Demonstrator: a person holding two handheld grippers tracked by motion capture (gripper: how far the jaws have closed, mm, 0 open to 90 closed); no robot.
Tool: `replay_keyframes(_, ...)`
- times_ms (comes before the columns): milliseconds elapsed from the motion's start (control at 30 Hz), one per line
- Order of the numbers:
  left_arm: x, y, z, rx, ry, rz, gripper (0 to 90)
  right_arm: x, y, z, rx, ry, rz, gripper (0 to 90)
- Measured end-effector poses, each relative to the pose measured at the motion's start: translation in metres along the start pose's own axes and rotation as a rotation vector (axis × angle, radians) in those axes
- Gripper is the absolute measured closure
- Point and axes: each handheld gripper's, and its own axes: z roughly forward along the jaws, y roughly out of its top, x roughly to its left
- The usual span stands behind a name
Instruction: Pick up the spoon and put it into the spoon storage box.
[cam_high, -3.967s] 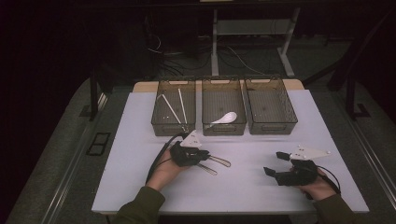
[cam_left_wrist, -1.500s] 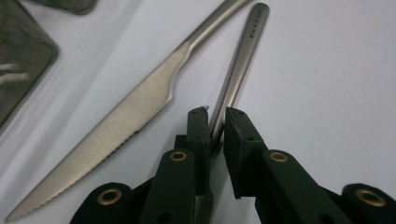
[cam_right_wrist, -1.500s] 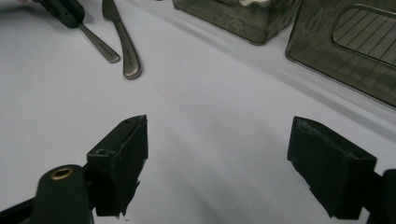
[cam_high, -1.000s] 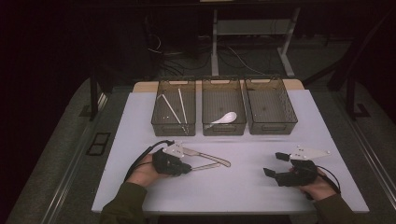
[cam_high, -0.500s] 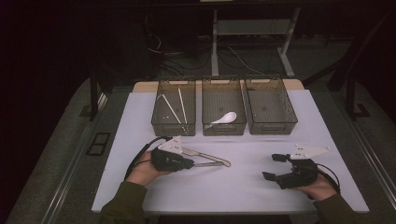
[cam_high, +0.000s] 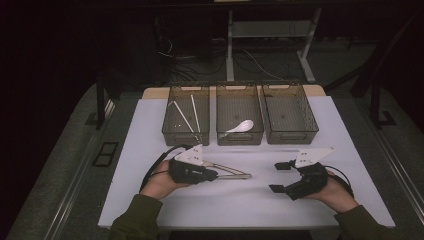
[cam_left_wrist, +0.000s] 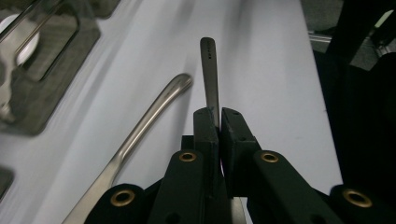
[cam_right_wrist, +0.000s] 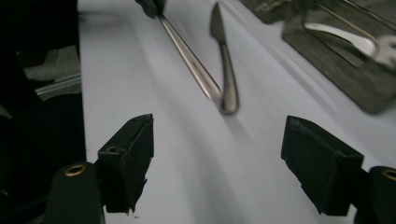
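Held piece: our left gripper (cam_high: 212, 175) is clenched on a flat steel handle (cam_left_wrist: 209, 77), which sticks straight out past the tips.
Second piece: a rounded utensil (cam_left_wrist: 149, 116) lies on the table (cam_high: 250, 200) just beside it, its handle end near the held tip.
Axis: both run across the table toward our right gripper (cam_high: 278, 176).
Right jaws: released, nothing between them, closing a little.
Nearer hand: the left.

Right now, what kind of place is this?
Likely a lab data-collection bench: white table under a fixed camera, three sorting bins, cables and a desk frame behind, handheld tools on cutlery.
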Motion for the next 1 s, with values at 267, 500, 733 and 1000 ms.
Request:
replay_keyframes(267,-0.009,0.02,0.02,0.009,-0.061,0.055,85.3,0.012,0.036,0.027,0.063,0.103,-0.137,42.2)
replay_keyframes(500,-0.014,0.031,0.034,0.031,-0.091,0.102,85.3,0.021,0.05,0.059,0.16,0.164,-0.247,53.7)
replay_keyframes(733,-0.018,0.034,0.036,0.03,-0.101,0.108,85.3,0.026,0.052,0.077,0.229,0.186,-0.287,69.6)
replay_keyframes(1000,-0.02,0.036,0.037,0.031,-0.108,0.137,85.3,0.029,0.051,0.083,0.252,0.192,-0.32,81.8)
